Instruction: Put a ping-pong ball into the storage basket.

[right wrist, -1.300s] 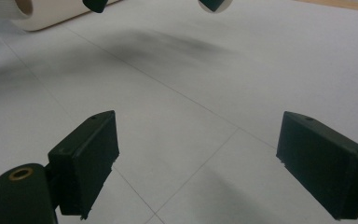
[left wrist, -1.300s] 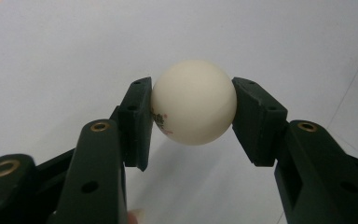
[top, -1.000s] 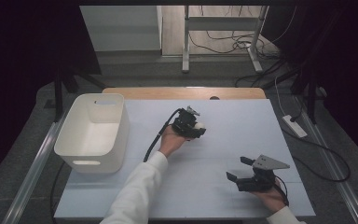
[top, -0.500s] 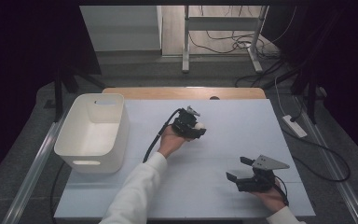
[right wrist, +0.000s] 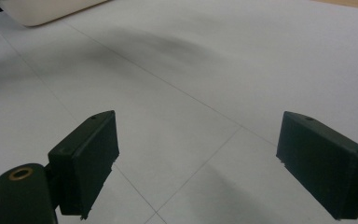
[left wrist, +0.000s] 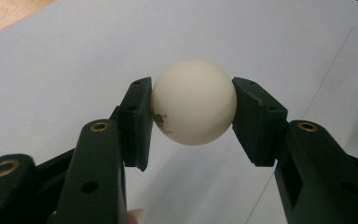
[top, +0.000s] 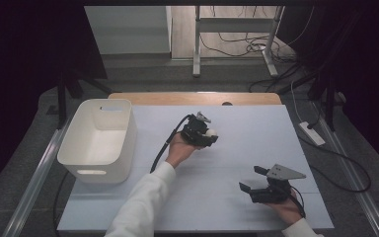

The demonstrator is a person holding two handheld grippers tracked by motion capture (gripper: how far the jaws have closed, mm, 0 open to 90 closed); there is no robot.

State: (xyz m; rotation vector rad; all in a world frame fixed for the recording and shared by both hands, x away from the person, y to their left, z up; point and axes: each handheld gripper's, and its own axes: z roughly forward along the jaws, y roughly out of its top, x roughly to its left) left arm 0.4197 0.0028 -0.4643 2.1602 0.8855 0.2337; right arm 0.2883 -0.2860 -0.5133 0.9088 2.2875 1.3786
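White ball (left wrist: 194, 101): clamped between the two black jaws of the left gripper (left wrist: 192, 112), one pad pressing on each side; small red print shows on its lower left face. In the high view the ball (top: 210, 133) sits at the tip of the left gripper (top: 208, 135), near the middle of the worktop (top: 256, 143), just above the white surface. Right gripper (top: 252, 179): jaws spread wide with nothing between them, held low over the near right part of the worktop, well apart from the ball. White bin (top: 100, 139): stands at the left edge, well clear of both grippers.
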